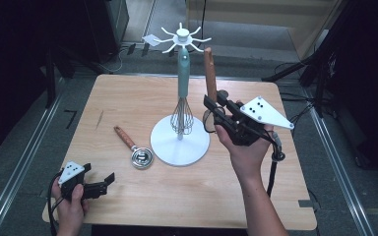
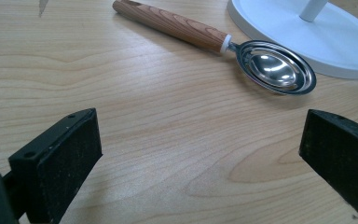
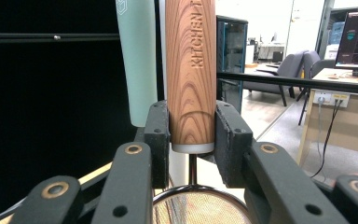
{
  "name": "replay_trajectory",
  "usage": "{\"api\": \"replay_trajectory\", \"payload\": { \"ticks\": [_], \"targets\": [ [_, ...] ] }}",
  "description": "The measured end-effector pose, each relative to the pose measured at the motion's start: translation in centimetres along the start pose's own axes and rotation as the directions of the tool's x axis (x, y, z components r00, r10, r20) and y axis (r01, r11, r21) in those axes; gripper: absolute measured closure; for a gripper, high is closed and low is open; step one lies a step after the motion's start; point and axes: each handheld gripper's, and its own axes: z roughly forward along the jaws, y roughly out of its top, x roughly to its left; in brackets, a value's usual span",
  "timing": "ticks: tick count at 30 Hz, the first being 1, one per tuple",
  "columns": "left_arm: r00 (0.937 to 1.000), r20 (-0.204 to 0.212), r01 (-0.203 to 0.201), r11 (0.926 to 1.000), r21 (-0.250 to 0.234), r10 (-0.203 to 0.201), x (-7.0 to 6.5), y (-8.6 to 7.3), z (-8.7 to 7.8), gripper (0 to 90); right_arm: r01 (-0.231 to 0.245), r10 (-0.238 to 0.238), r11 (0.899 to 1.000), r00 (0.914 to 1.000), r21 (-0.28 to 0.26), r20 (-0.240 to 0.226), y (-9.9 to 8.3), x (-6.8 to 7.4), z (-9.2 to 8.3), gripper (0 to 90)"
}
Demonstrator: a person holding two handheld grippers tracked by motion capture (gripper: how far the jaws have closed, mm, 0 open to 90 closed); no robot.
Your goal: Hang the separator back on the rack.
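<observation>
A pale wood-grain worktop (image 1: 128, 206) fills the middle of the high view, square, with dark grey floor and metal rails on both sides. At the lower left of that frame a hand holds the left gripper (image 1: 109, 178) low over the near edge, its jaws wide apart with nothing between them. Just beyond it, left of centre, one metal scoop with a wooden handle (image 1: 133, 146) lies flat on the bare wood; the left gripper view shows its shiny bowl (image 2: 276, 67) just beside the white round base (image 2: 335, 42) of a utensil stand. One stand (image 1: 179, 142) rises at the centre, a white disc with a pale green post and a crown of white hooks at the top of the frame. One wire whisk (image 1: 181, 115) hangs against the post. At centre right, a second hand holds the right gripper (image 1: 210, 104), clamped on the lower end of one upright wooden-handled strainer (image 3: 190, 70), lifted beside the post, mesh below the jaws. Beyond the worktop, black equipment stands and cables; the right gripper view shows office desks, chairs and a monitor at far right.
</observation>
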Motion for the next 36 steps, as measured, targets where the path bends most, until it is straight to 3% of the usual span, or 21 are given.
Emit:
{"api": "replay_trajectory", "payload": {
  "ticks": [25, 36],
  "targets": [
    [1.0000, 0.000, -0.003, 1.0000, 0.000, 0.003, 0.0, 0.0, 0.0, 0.0, -0.009, 0.010, 1.000, 0.9998, 0.017, -0.017, -0.4, 0.2, 2.0, 70.5],
    [1.0000, -0.002, -0.007, 1.0000, 0.000, 0.007, 0.0, 0.0, 0.0, 0.0, 0.022, -0.022, 1.000, 0.9997, 0.014, -0.007, -0.2, 0.4, 2.0, 67.6]
  ]
}}
